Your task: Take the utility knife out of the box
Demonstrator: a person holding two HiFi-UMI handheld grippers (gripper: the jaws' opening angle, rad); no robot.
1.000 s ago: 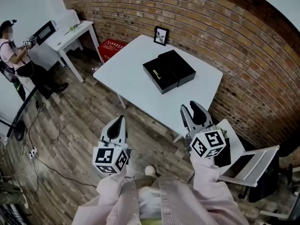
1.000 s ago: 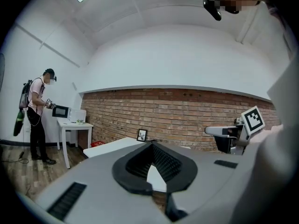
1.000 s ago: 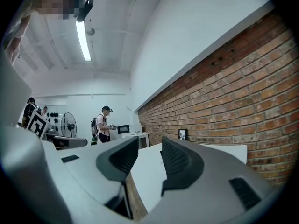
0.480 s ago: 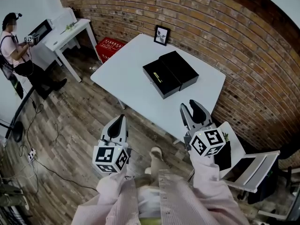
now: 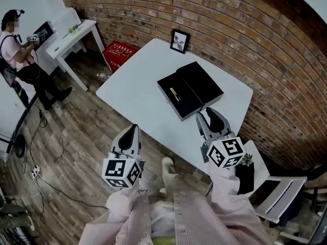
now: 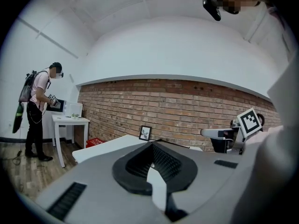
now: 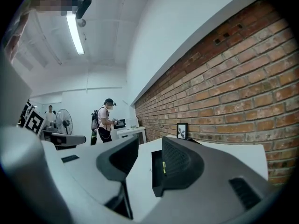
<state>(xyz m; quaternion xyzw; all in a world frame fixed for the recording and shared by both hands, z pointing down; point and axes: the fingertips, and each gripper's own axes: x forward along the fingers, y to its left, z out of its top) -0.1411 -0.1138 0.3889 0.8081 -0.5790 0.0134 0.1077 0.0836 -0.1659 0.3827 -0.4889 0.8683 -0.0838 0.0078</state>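
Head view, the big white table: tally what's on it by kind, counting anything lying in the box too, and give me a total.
Black box, lying open: 1
Picture frame: 1
Small yellow item in the box: 1
Total: 3

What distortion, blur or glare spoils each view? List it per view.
Head view: fisheye bows the brick wall; the table is evenly lit and sharp. Left gripper view: black circular vignette, and the wall line curves. Right gripper view: the ceiling light is blown out, with the same vignette.
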